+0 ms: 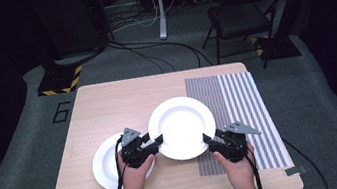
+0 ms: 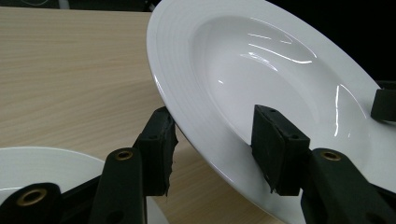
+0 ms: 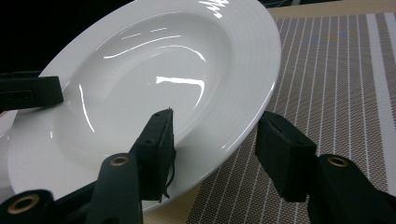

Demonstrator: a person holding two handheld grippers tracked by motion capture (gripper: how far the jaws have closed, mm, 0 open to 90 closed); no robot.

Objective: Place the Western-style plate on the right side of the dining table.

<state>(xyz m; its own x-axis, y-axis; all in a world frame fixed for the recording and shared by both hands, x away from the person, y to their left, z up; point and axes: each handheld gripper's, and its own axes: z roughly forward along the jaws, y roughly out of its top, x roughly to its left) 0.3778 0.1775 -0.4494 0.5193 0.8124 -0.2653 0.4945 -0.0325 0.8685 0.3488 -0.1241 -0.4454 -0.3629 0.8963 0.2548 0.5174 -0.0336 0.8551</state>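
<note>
Evidently glossy, round white deep plate [image 1: 181, 127] – lifted over smooth pale-wood table [image 1: 107, 103].

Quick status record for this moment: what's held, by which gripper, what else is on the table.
held item: large white plate, lifted and tilted
left gripper: jaws astride the plate's left rim
right gripper: jaws astride the plate's right rim
second plate: flat on the wooden table, under the left hand
striped placemat: on the table's right side, partly beneath the held plate
</note>
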